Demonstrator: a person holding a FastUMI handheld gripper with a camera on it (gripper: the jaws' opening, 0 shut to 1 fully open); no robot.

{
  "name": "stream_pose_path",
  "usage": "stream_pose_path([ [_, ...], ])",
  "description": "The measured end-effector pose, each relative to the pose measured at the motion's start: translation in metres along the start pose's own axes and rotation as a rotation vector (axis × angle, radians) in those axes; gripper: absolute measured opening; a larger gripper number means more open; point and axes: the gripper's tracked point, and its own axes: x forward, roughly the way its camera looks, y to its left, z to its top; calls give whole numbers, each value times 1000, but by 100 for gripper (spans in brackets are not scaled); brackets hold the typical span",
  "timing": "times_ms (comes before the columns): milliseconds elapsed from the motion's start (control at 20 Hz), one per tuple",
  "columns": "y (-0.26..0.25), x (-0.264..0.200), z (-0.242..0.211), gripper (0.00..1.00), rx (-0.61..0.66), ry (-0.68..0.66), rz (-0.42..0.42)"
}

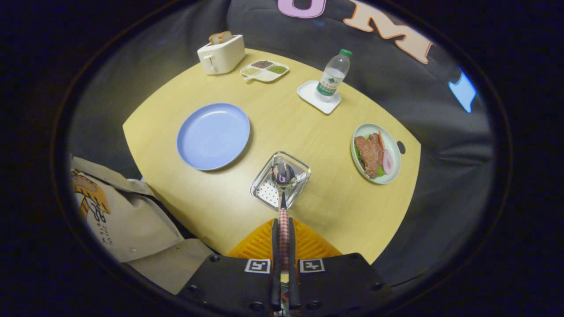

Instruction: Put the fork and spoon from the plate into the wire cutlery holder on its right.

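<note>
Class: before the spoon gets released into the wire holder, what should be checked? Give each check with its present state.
1. Gripper shut on spoon handle: ok.
2. Spoon bowl over the holder: ok.
3. Spoon lowered inside the holder: cannot tell.
4. Holder upright on the table: ok.
5. Plate free of cutlery: ok.
6. Fork already in the holder: cannot tell.

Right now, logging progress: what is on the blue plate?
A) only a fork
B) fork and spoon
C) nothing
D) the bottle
C: the blue plate lies bare, while the gripper is shut on the spoon over the wire cutlery holder.
</note>
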Motion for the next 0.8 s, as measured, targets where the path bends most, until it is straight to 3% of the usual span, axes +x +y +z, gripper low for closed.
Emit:
stream_pose_path([
  [800, 3, 50, 7, 11, -112, 178, 56],
])
